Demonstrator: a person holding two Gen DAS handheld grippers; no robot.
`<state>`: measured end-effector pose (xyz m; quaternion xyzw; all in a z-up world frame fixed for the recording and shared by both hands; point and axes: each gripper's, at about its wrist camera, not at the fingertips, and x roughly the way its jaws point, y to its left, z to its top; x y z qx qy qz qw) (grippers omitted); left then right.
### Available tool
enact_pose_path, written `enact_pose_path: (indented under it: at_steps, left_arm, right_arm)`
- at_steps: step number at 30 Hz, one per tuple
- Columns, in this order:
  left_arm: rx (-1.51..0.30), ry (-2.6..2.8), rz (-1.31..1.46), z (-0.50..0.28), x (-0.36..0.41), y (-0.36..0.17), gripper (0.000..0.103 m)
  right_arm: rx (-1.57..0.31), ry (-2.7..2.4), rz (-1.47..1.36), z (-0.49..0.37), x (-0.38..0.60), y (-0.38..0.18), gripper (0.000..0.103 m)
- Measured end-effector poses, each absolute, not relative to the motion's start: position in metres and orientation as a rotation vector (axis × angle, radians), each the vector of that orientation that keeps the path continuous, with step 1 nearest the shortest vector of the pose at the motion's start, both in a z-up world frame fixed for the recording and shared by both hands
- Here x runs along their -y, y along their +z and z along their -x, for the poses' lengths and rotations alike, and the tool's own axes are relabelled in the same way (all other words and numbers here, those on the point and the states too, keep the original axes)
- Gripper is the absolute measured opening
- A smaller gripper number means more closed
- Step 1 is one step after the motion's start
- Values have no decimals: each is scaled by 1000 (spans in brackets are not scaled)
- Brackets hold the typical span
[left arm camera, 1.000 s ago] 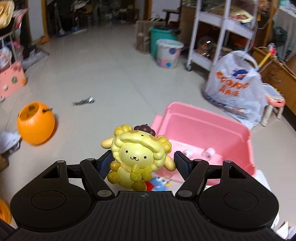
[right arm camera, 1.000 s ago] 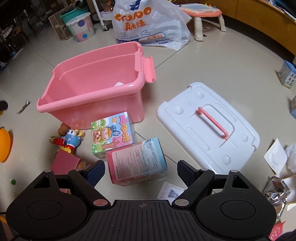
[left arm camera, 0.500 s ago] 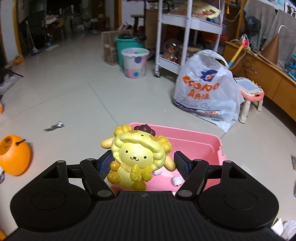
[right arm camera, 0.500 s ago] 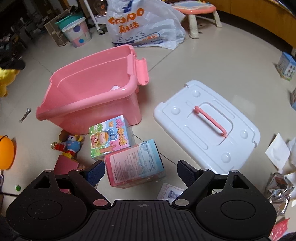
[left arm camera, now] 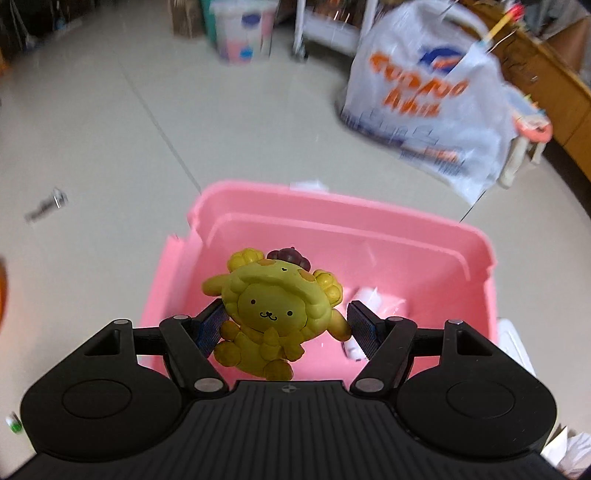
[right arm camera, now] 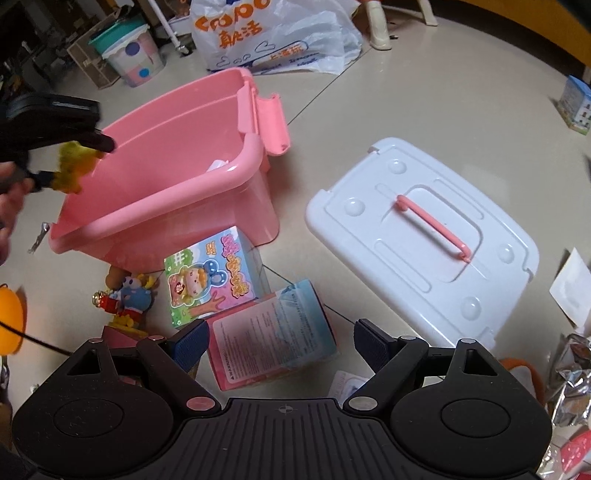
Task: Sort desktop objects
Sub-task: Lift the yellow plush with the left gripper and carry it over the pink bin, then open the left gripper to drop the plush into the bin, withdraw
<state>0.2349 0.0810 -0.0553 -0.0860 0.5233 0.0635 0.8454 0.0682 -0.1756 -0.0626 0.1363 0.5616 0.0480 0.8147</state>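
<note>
My left gripper [left arm camera: 284,323] is shut on a yellow dog figurine [left arm camera: 275,310] and holds it over the near rim of the open pink storage bin [left arm camera: 424,229]. In the right wrist view the figurine [right arm camera: 74,166] hangs above the bin's left rim [right arm camera: 162,199]. My right gripper [right arm camera: 280,343] is open and empty, just above a pink and blue box [right arm camera: 273,339] on the floor. A colourful cartoon box [right arm camera: 210,280] and a small blue toy figure [right arm camera: 129,299] lie in front of the bin.
The bin's white lid [right arm camera: 421,236] with a pink handle lies on the floor to the right. A white shopping bag [right arm camera: 273,33] stands behind the bin. An orange pumpkin bucket [right arm camera: 9,321] sits at the far left. Wrappers and paper [right arm camera: 570,373] lie at right.
My left gripper has carried the yellow figurine right and forward, from beside the bin to over its opening, and tilted down. My right gripper has stayed open and come a little closer to the pink and blue box.
</note>
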Motion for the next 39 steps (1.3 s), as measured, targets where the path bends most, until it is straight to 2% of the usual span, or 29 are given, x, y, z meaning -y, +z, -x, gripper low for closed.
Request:
enact_pose_path:
  at_steps: [9,15,35,39]
  left_arm:
    - [-1300,57,123,-287,-74,-107,72]
    - [-1393,85,97,-294,-77,-135,72]
    - [-1548,72,101,-275,-74,-156,73]
    - [-1533,66,111,-268,-73,-146,78]
  right_arm:
    - [-1225,50,-329,-86,173,-77,83]
    - [-1231,67,-339,-97,165,-80,83]
    - [-1236,73,-358,-102,163,-83,83]
    - [-1238,77,-356,-102,163,-81,83]
